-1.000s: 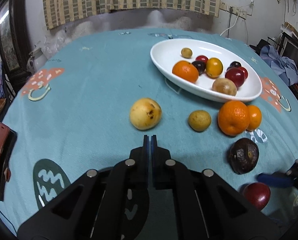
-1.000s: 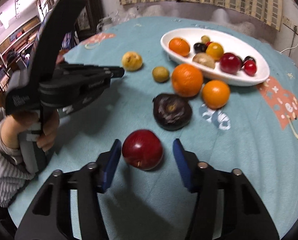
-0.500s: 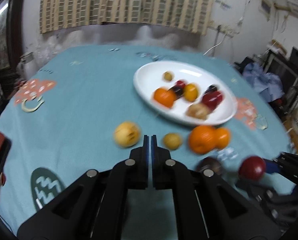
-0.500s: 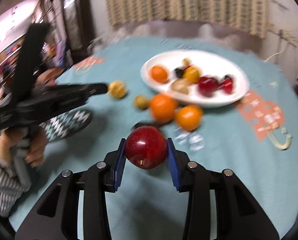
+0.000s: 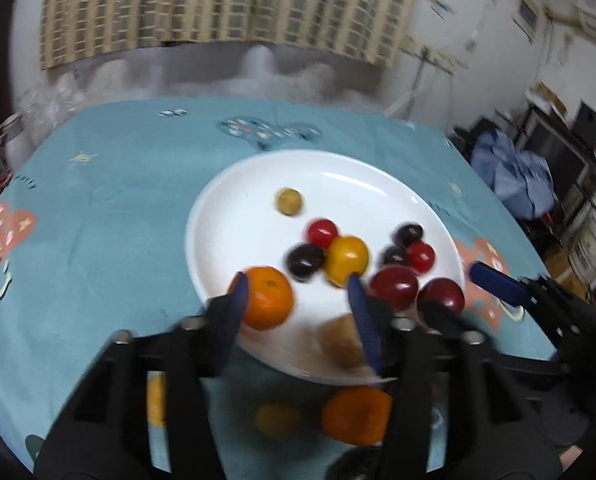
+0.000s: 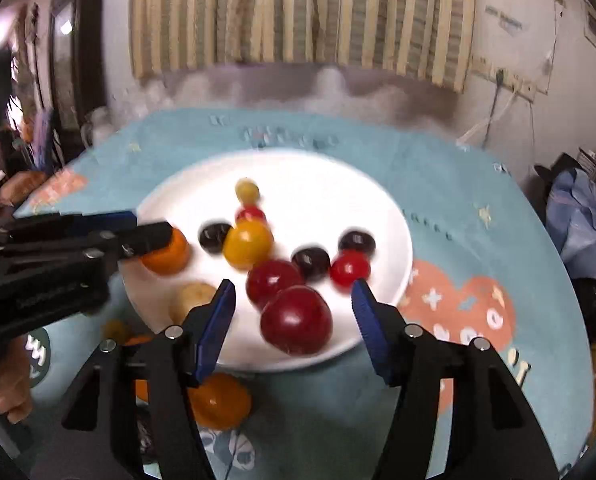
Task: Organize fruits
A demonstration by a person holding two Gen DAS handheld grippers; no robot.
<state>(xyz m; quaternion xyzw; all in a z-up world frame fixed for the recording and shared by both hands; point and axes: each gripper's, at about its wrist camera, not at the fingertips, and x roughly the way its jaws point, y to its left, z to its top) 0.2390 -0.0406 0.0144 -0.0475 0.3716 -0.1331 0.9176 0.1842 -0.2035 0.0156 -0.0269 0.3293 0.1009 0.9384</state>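
Right gripper [image 6: 292, 304] just opened, red apple [image 6: 296, 320] free between; left gripper [image 5: 298, 300] opened empty

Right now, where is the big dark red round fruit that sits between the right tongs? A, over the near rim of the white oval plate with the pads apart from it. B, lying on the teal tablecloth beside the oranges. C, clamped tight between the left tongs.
A: the big dark red round fruit is over the near rim of the white oval plate, and the right tongs have just been opening, pads clear of it.
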